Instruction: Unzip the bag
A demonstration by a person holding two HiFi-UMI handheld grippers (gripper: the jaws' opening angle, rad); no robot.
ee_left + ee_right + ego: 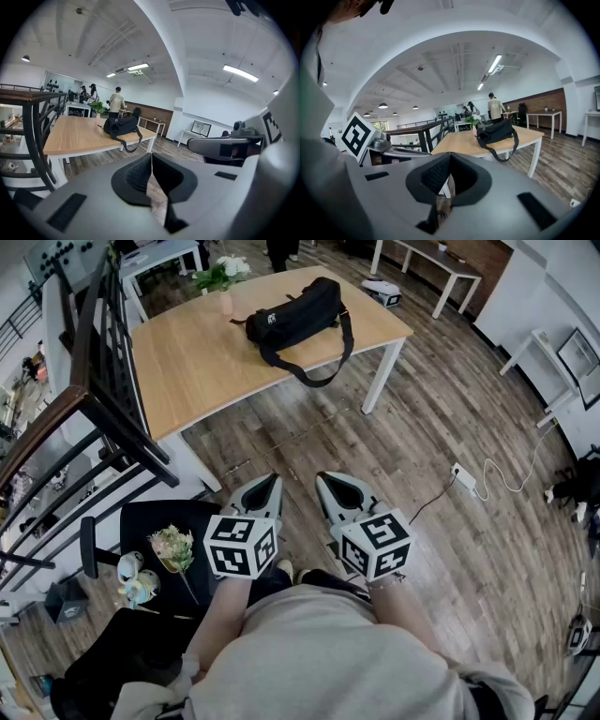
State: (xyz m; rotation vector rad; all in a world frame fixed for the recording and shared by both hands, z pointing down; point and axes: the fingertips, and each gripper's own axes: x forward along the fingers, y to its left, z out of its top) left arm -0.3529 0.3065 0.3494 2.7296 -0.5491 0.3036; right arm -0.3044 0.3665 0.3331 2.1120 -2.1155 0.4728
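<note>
Both forearms tucked close to torso at 6 o'clock of head view, side by side. Left gripper point(271, 485) and right gripper point(327, 485) point toward 12 o'clock, tilted slightly down over wood floor point(422, 442). Jaws of each pressed together, nothing between them. Black bag point(298, 311) lies on wooden table point(187, 362) at 12 o'clock, well apart from both grippers. Bag strap loops over table edge.

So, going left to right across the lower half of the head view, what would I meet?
Flowers → left gripper → right gripper → power strip.
</note>
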